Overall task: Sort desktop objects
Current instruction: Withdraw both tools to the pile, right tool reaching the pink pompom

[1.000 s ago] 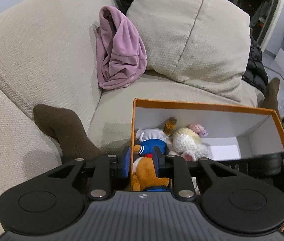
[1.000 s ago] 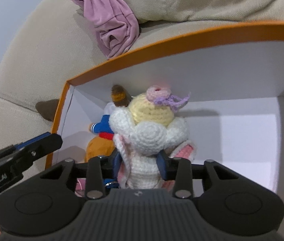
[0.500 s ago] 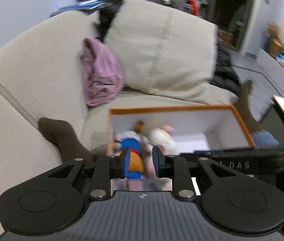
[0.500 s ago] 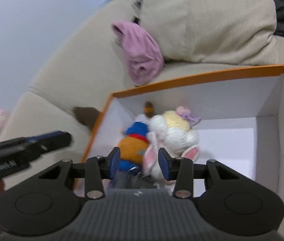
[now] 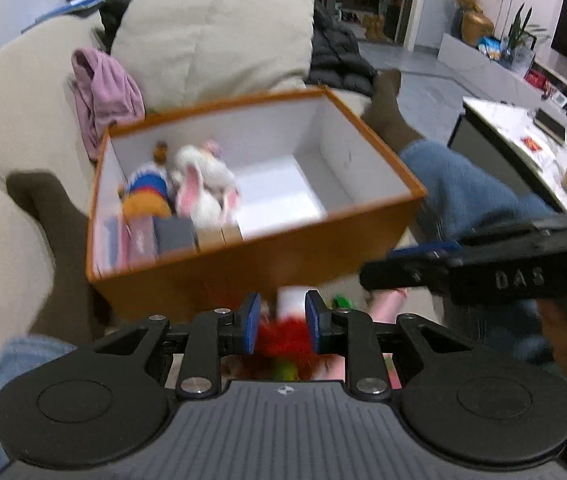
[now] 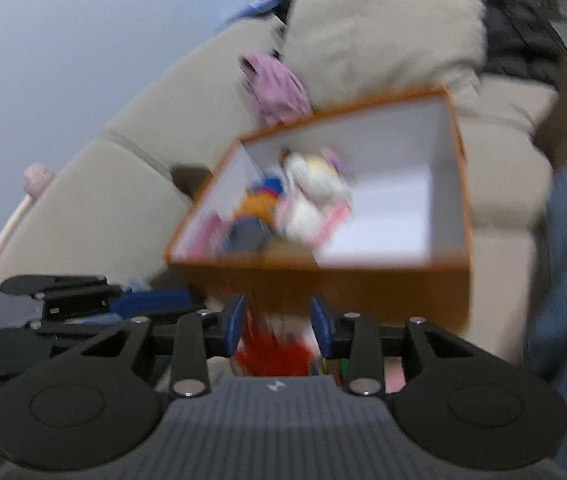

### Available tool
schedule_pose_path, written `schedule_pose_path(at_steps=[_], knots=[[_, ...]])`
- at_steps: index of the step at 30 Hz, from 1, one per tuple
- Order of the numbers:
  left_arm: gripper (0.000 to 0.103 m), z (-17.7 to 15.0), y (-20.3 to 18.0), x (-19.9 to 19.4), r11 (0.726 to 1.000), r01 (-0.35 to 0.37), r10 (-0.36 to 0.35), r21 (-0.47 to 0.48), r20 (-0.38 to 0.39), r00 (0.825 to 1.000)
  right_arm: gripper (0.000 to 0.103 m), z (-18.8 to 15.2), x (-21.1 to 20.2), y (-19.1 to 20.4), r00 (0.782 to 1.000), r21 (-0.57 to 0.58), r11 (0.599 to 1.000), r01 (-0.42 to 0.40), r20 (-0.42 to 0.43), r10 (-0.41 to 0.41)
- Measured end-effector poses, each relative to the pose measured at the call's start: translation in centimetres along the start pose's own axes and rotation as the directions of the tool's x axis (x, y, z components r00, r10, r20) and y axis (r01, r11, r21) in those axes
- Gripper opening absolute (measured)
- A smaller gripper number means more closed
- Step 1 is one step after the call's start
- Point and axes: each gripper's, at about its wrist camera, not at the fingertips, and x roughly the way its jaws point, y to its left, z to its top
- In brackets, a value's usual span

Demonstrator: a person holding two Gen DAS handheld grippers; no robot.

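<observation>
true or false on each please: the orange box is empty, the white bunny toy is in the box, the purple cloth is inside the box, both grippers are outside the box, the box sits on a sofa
1. The orange box is empty. False: it holds soft toys and small flat items.
2. The white bunny toy lies in the box. True.
3. The purple cloth is inside the box. False: it lies on the sofa behind the box.
4. The left gripper and right gripper are both outside the box. True; nothing is gripped.
5. The box sits on the sofa. True.
</observation>
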Motion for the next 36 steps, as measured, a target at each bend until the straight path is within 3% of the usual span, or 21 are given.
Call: schedule_pose_path(at_steps=[5,10,13,22,30,36], knots=[[0.029,-3.1,-1.1,0.4,0.999,0.018,-0.019,-0.026,-0.034,0.999,0.04,-4.5,0.7,-0.4,0.992,-0.035,0.997,0.061,-0.107,-0.065],[0.029,-5.1,-1.4,1.4,0.997,-0.037,0.033,-0.071,-0.06,0.998,0.043,-7.2,2.2,0.2,0.976,-0.123,0.987,0.107,-0.176,-0.128],[0.029,-5.5,-1.2,1.9,0.993,-0.033,0.024,-0.111,-0.084,0.996,0.046,-8.1,3.2,0.8,0.967,-0.173,0.979,0.11,-0.208,-0.146],[0.029,-5.7,-0.8,1.8,0.988,-0.04,0.028,-0.151,-0.083,0.996,0.05,-9.4,6.6,1.7,0.945,-0.278,0.942,0.187,-0.21,-0.25],[0.029,-5.8,-0.6,2.6,0.987,-0.034,0.019,-0.158,-0.095,0.995,0.045,-9.8,7.9,1.3,0.937,-0.313,0.926,0.212,-0.204,-0.284],[0.029,-5.7,-0.5,2.8,0.987,-0.039,0.023,-0.153,-0.101,0.995,0.043,-9.7,6.8,1.4,0.931,-0.339,0.916,0.215,-0.211,-0.297]])
